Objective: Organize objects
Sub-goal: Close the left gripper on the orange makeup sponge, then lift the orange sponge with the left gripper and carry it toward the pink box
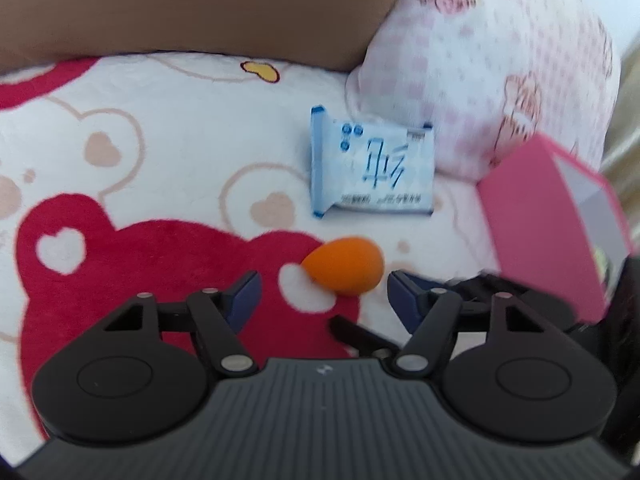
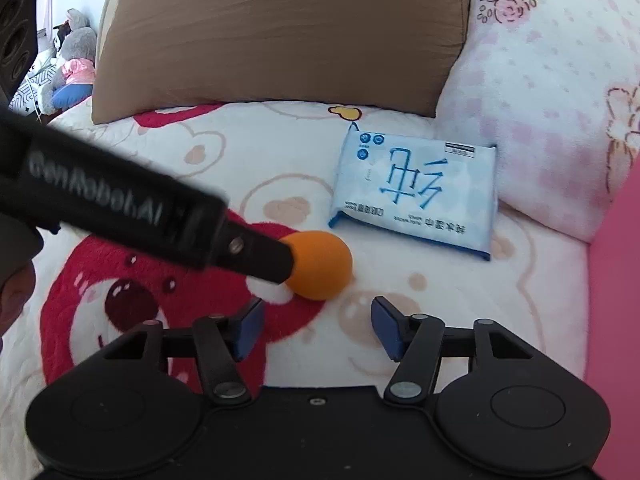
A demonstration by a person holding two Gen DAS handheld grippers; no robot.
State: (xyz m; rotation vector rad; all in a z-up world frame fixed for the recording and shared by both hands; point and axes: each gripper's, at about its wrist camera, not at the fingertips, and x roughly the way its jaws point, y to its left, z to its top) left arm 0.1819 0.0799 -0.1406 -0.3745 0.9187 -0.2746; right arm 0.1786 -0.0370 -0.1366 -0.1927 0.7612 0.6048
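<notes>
While both grippers' fingers (image 1: 245, 294) spread empty, orange sponge (image 1: 343, 265) ahead, wipes pack (image 1: 374, 168) beyond.

Pink box (image 1: 552, 236) cut off; blurred

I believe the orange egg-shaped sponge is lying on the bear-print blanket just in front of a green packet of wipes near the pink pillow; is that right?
Nearly right, but the packet is not green. The packet of wipes is light blue with darker blue characters, as the right wrist view shows clearly. The rest holds: the orange sponge lies on the bear-print blanket just in front of it, near the pink pillow.
</notes>
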